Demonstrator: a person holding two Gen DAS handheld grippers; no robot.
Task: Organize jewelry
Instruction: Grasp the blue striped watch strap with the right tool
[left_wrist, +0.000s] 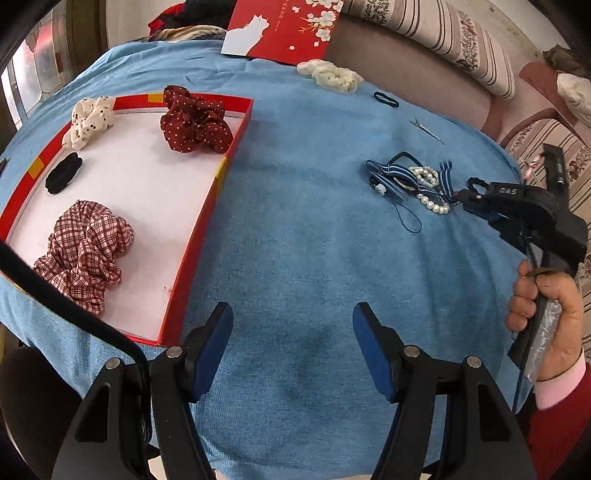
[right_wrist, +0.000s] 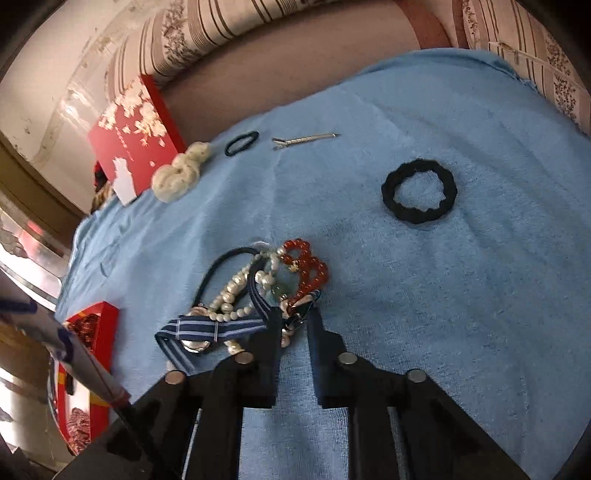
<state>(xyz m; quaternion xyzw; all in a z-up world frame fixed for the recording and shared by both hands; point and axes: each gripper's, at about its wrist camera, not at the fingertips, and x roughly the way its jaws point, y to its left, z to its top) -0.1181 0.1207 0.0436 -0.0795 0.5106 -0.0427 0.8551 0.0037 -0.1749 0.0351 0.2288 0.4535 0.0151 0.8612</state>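
Note:
A tangle of jewelry (right_wrist: 236, 299) lies on the blue cloth: pearl strands, a striped ribbon, a dark cord and a red bead bracelet (right_wrist: 306, 266). My right gripper (right_wrist: 294, 314) is at the tangle's near edge, its jaws drawn together on a silvery piece beside the red beads. The left wrist view shows the same right gripper (left_wrist: 465, 195) touching the tangle (left_wrist: 417, 182) from the right. My left gripper (left_wrist: 291, 332) hangs open over bare cloth, holding nothing. To its left, a red tray (left_wrist: 207, 206) holds plaid (left_wrist: 85, 254), dark red dotted (left_wrist: 195, 120), white dotted (left_wrist: 90, 120) and black (left_wrist: 62, 173) scrunchies.
On the cloth lie a black hair ring (right_wrist: 419, 192), a metal hair clip (right_wrist: 304, 139), a thin dark hair tie (right_wrist: 242, 143) and a cream scrunchie (right_wrist: 181, 171). A red box lid (right_wrist: 133, 140) leans at the far edge. A striped sofa stands behind.

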